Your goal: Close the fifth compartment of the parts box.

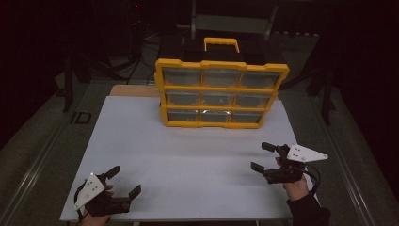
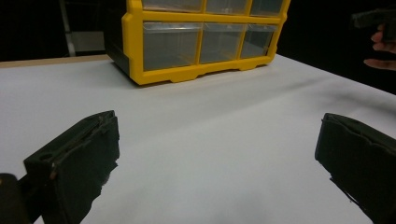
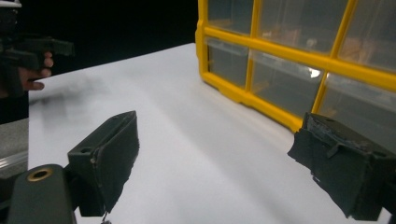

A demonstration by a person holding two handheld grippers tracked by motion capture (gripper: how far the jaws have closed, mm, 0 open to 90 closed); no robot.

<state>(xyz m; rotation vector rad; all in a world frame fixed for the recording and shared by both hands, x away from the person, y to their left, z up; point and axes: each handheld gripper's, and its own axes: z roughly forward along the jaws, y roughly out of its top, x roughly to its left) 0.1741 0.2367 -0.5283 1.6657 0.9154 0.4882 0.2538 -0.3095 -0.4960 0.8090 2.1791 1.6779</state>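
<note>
A yellow drawer cabinet [image 1: 219,93] with a grid of clear drawers stands upright at the far middle of the white table [image 1: 188,155]; a yellow handle [image 1: 221,44] shows behind its top. My left gripper [image 1: 124,181] hovers near the table's front left corner, open and holding nothing. My right gripper [image 1: 261,156] sits at the front right, open and holding nothing. In the left gripper view the cabinet [image 2: 201,42] is ahead, beyond the jaws [image 2: 217,154]. In the right gripper view the cabinet [image 3: 299,60] stands close at the right, past the wide-apart jaws [image 3: 212,163].
The white table top ends in dark floor on all sides. Metal rails [image 1: 33,165] run along the left, and dark stands [image 1: 70,84] rise behind. The other hand and gripper [image 3: 28,56] appear far left in the right gripper view, likewise at the top right [image 2: 378,28] in the left gripper view.
</note>
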